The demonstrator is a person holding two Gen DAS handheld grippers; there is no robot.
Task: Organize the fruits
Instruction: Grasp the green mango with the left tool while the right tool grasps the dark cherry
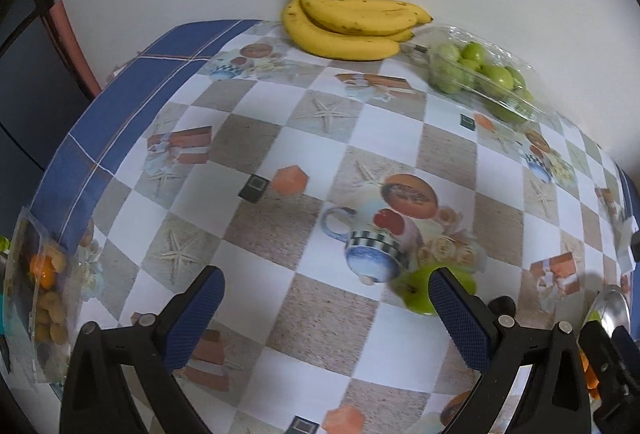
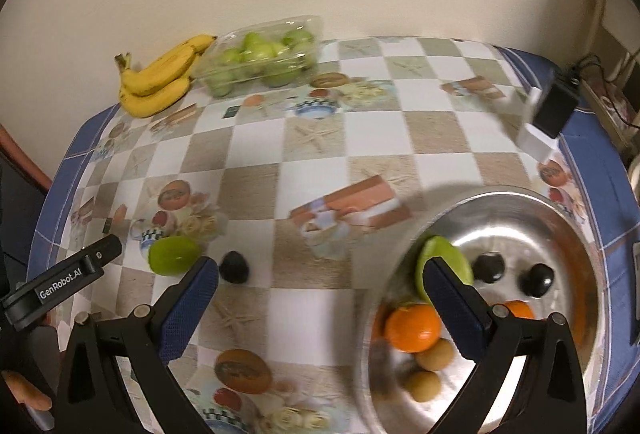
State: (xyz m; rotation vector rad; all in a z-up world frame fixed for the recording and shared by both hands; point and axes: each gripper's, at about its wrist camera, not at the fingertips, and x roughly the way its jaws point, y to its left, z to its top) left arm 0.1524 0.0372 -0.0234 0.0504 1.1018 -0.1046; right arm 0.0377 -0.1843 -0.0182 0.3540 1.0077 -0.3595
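Note:
My left gripper [image 1: 324, 298] is open and empty above the table; a green apple [image 1: 420, 290] lies just behind its right finger. The same apple [image 2: 174, 255] lies on the cloth in the right wrist view, beside a dark avocado [image 2: 235, 267]. My right gripper [image 2: 322, 288] is open and empty at the left rim of a metal bowl [image 2: 560, 218]. The bowl holds a green apple [image 2: 442, 262], two oranges [image 2: 412, 328], two dark fruits [image 2: 489, 267] and small brown fruits [image 2: 434, 354]. Bananas [image 1: 344, 24] and a clear box of green fruits [image 1: 484, 74] lie at the wall.
A clear bag of small fruits [image 1: 44, 294] lies at the table's left edge. A black adapter on a white block [image 2: 550, 114] stands at the right edge. The left gripper's body [image 2: 60, 284] shows at the left of the right wrist view.

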